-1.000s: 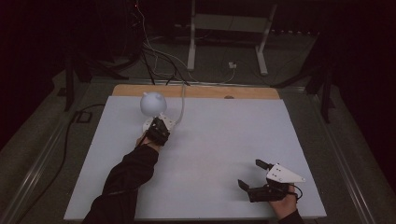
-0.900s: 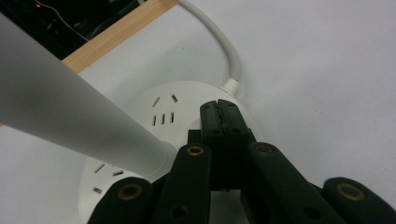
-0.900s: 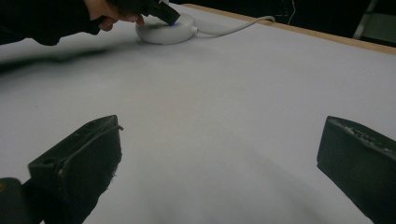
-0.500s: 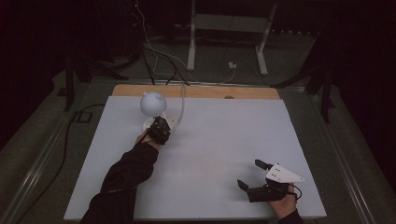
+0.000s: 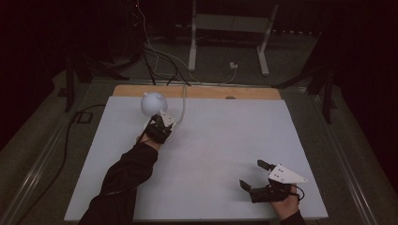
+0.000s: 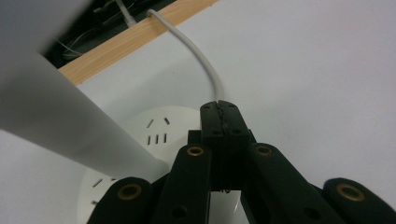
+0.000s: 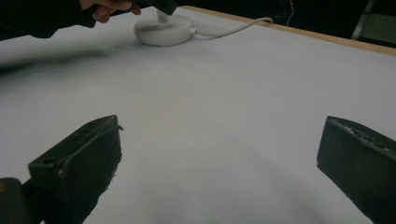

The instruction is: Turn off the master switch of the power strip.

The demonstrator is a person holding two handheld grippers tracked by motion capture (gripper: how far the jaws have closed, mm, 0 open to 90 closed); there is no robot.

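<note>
The work in hand appears to be a press or touch on a white desk lamp at the far left of the bench. The left gripper has its jaws pressed together with nothing between them. In the left gripper view the closed tips sit directly above the lamp's round base, close to where the cord leaves it; whether they touch the base cannot be told. The lamp's stem rises just left of the tips.

The right gripper rests near the front right edge of the bench, jaws spread wide and empty, well apart from the lamp.

Recommended handling: if a control on the base is the target, come straight down with the closed tips, lightly, since the base looks light and could slide on the smooth cover. Keep clear of the stem and of the cord just ahead of the tips, which could drag the base if caught.

Materials: the base is a low disc of smooth white plastic with small slots. The head is a rounded white globe. The cord is white, round and flexible. The bench has a pale matt cover and a wooden far edge.
</note>
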